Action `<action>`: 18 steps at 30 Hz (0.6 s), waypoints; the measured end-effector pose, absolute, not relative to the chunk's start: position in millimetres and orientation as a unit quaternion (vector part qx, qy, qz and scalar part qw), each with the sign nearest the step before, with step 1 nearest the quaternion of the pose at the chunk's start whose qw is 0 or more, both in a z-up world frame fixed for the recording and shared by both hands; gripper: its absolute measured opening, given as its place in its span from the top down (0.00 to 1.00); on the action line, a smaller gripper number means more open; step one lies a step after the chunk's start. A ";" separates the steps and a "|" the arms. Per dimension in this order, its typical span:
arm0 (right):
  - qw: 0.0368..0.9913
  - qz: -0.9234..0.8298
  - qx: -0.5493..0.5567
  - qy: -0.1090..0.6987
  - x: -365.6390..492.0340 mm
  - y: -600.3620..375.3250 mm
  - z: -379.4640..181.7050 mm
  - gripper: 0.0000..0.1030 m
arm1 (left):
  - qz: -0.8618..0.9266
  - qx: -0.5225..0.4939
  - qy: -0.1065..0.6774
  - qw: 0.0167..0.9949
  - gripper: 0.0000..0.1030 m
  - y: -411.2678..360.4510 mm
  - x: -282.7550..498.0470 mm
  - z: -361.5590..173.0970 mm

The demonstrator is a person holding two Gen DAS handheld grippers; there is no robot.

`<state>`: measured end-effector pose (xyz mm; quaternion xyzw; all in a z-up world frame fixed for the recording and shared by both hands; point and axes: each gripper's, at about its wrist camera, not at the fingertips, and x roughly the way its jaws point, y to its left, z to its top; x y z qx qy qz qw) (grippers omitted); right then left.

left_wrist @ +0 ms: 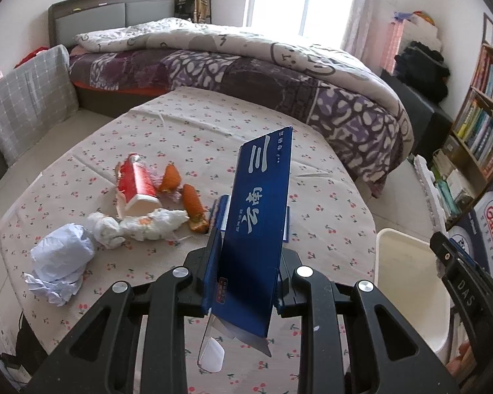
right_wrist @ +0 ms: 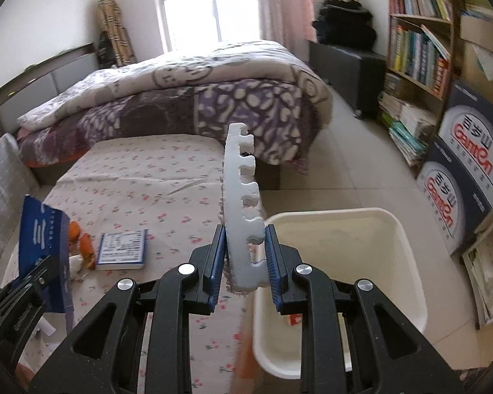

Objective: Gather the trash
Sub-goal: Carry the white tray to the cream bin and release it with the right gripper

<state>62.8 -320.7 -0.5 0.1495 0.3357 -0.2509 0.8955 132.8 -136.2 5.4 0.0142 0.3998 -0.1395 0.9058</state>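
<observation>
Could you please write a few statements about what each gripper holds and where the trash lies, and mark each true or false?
1. The left gripper holds a blue box. True.
2. The right gripper is empty. False: its jaws clamp a white foam piece.
3. The bin stands on the floor beside the table. True.
4. The red cup stands upright. False: it lies on its side.
5. Crumpled paper lies on the table. True.
6. The orange peels are in the bin. False: they lie on the table near the cup.
</observation>
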 end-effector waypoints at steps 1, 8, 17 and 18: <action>0.892 -0.257 0.154 0.339 61.5 -325.8 -2.1 0.77 | -0.141 0.015 0.400 0.905 0.74 -138.8 132.2 5.0; 0.876 -0.283 0.174 0.350 52.3 -348.8 -10.1 0.76 | -0.160 0.023 0.402 0.901 0.74 -159.8 127.4 1.3; 0.856 -0.320 0.187 0.361 37.0 -378.8 -16.1 0.76 | -0.190 0.033 0.404 0.894 0.74 -195.5 117.6 -1.4; 0.854 -0.323 0.189 0.362 35.7 -382.1 -16.7 0.76 | -0.195 0.035 0.404 0.893 0.74 -200.6 115.7 -1.8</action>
